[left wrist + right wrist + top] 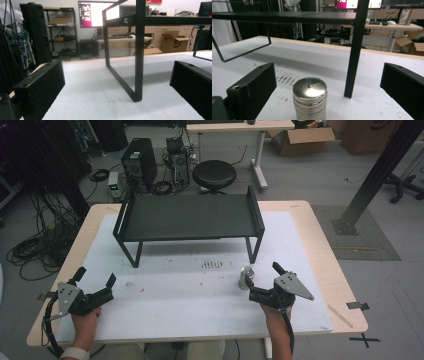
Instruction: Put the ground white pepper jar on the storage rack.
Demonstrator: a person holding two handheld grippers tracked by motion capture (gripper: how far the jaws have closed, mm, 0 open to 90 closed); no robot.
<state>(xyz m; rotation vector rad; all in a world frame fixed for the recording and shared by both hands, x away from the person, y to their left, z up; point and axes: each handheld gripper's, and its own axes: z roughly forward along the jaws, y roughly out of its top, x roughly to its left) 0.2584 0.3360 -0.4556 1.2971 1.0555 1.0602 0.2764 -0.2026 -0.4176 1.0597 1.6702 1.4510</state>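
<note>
Up close—ribbed metal cylinder (pixel 309 98) between right tool (pixel 329 87) jaws.

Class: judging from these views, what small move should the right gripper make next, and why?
Probably ease the right gripper forward, then close. Its jaws stand open, and the upright metal cylinder sits between them but not yet touched.

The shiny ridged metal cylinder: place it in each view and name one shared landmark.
High view: shiny ridged metal cylinder, right of centre, just ahead of the right gripper.
Right gripper view: bottom centre, between the open fingers.
Left gripper view: not in it.
Shared landmark: black metal shelf stand.
</note>
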